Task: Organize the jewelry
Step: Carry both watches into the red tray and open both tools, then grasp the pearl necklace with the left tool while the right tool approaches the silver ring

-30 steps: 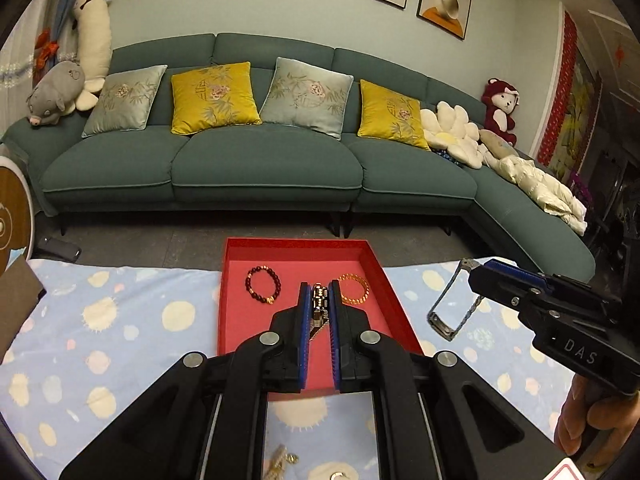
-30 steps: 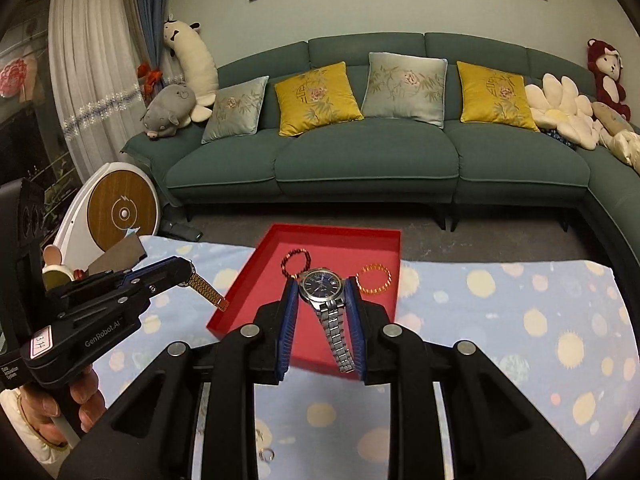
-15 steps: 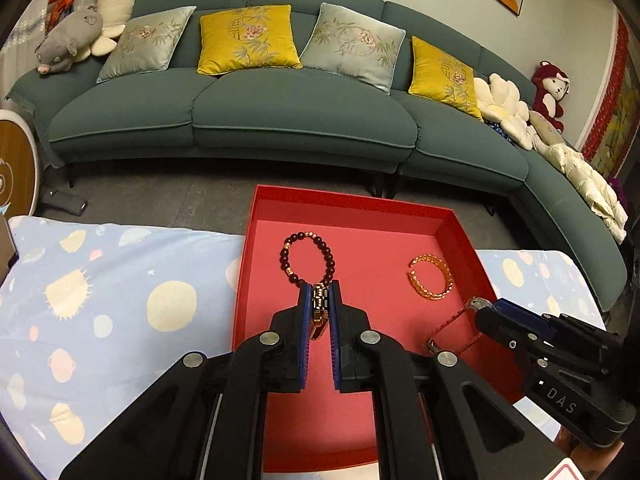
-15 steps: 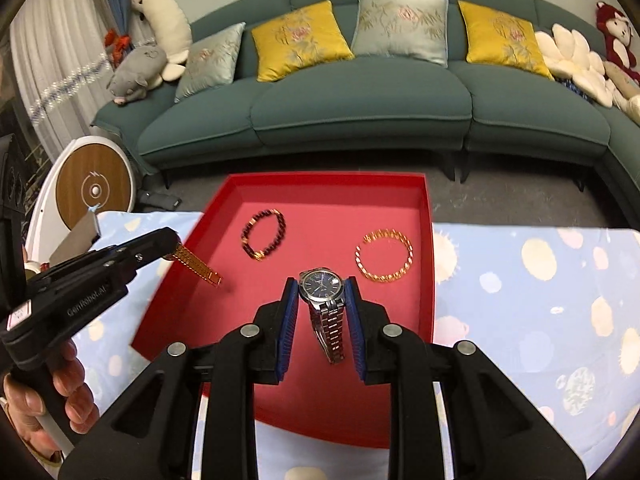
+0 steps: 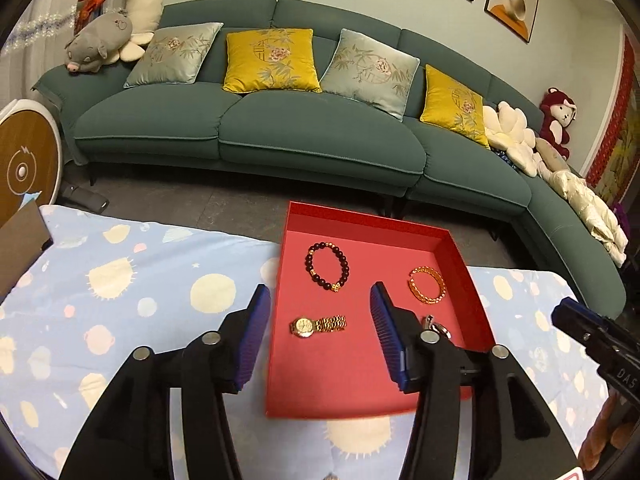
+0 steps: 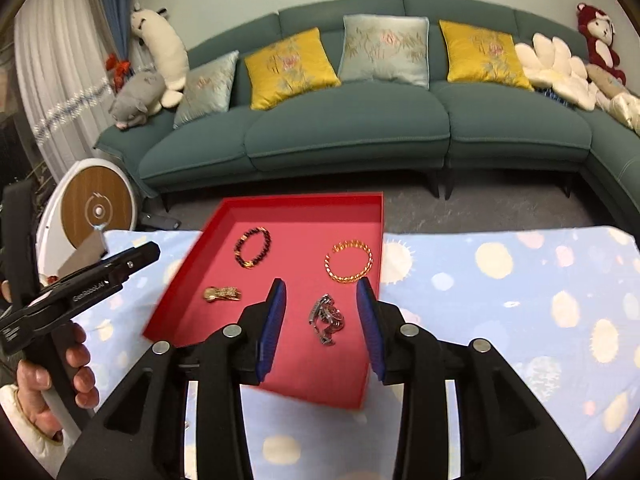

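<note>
In the red tray (image 5: 456, 248), four pieces lie apart from one another, each in its own patch of the floor: a dark beaded bracelet (image 5: 327, 266) and a gold chain bracelet (image 5: 427, 285) toward the far wall, a gold watch (image 5: 316, 325) and a silver watch (image 6: 327, 318) nearer the camera. That spacing reads as deliberate, so nothing tangles. The left gripper (image 5: 316, 334) hangs over the gold watch, its jaws opening and touching nothing; the watch lies flat on the tray floor between them. The right gripper (image 6: 322, 318) frames the silver watch the same way, jaws opening, pads clear of the crumpled band. Both pieces look just set down. The tray sits on a blue spotted cloth (image 6: 500, 280). Readable writing: "GenRobot.AI" on the left gripper's side, "DAS" on the right one's.
</note>
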A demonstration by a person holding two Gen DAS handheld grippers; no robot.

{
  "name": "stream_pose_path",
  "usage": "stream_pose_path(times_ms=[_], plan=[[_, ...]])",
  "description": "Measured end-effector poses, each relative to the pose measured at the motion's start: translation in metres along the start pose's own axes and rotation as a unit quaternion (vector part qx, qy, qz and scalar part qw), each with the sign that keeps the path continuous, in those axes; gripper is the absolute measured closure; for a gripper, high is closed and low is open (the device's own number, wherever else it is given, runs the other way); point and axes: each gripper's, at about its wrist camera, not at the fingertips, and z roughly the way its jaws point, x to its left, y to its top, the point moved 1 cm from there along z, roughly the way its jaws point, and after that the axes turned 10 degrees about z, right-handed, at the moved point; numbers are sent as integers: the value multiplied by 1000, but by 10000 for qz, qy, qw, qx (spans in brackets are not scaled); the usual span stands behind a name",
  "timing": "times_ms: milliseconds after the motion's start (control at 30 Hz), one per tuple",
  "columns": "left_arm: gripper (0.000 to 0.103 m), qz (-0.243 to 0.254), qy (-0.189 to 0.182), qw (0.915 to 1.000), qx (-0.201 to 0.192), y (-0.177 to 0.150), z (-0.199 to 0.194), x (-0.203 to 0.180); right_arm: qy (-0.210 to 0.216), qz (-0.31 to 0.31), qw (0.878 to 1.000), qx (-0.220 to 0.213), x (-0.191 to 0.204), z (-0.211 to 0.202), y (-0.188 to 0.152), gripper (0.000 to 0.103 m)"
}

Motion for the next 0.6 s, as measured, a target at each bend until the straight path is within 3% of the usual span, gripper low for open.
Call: stream_pose_path(times_ms=[67,300,400,600], plan=[[49,7,-67,10000,-65,-8,-30,3,30,-64,9998,-163,4,-37,-3,57],[46,128,122,9998,33,-58,-103,5,209,-162,9989,-392,14,-127,-56,51],[46,187,309,9993,43,-85,-116,1,63,-269,9990,-349,19,-142,-91,51],[44,206,78,9987,450,-128,-106,-7,175,-192,9995,203,16,-136,-147,51]])
